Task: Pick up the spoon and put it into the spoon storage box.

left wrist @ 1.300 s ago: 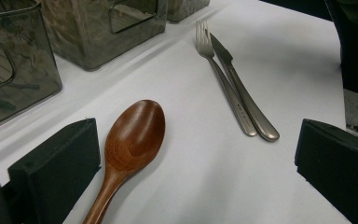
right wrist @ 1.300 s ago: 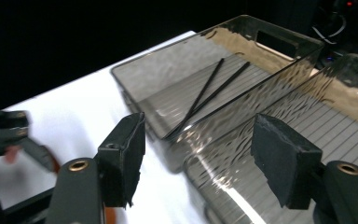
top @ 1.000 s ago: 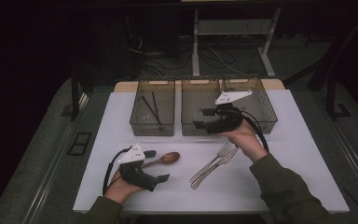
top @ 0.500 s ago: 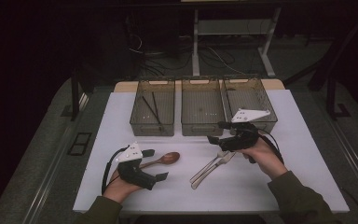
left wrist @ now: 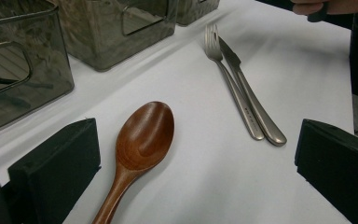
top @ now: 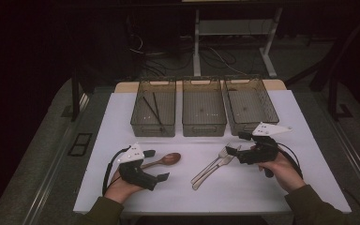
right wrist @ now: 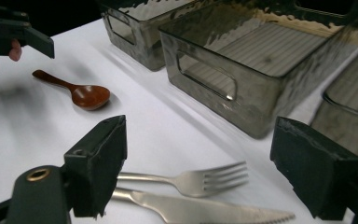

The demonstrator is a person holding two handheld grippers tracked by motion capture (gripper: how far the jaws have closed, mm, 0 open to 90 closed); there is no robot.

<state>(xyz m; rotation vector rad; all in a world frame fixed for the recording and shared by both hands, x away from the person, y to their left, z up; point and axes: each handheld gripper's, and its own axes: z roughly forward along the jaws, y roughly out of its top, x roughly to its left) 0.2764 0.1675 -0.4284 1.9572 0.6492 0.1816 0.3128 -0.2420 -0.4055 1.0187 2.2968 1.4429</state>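
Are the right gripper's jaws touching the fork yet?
Apart. The right gripper view shows the right gripper open, its jaws astride and above the fork, with bare table between.

White-topped table (top: 122,122) stands in a dim room, lit mainly on its surface. Beyond the table: a white desk frame (top: 197,42) with loose cables (top: 215,58) on the dark floor. Grey flooring (top: 37,159) flanks the table on both sides.

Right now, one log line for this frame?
right gripper: open, just widened, over fork and knife | left gripper: open, astride spoon | bins: behind
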